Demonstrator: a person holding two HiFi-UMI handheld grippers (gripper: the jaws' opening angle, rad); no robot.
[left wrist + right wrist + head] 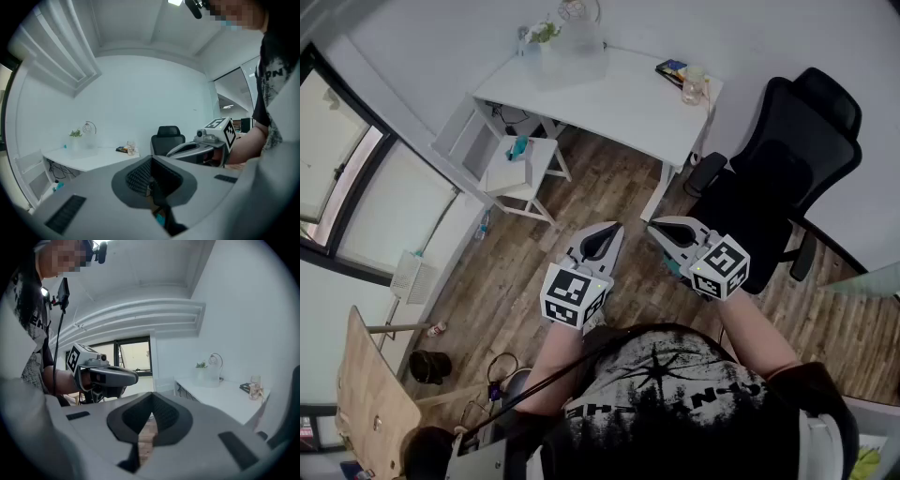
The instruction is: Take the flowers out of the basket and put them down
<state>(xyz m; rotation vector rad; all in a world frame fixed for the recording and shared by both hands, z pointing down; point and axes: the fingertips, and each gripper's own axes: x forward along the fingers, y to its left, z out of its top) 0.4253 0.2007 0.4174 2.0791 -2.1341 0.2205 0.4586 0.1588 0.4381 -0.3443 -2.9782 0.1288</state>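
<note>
Far off on the white desk (619, 98) stands a pale, see-through basket (574, 54) with a green sprig of flowers (545, 31) at its left. The sprig also shows small in the left gripper view (75, 133) and in the right gripper view (201, 364). Both grippers hang side by side over the wooden floor, well short of the desk. My left gripper (612, 232) (150, 163) is shut and holds nothing. My right gripper (655, 225) (152, 400) is shut and empty too. Each gripper sees the other beside it.
A black office chair (778, 178) stands right of the desk. A white chair (520, 169) with a teal thing on its seat is at the desk's left. A glass (692, 86) and a dark book (671, 68) lie on the desk's right end. Windows line the left wall.
</note>
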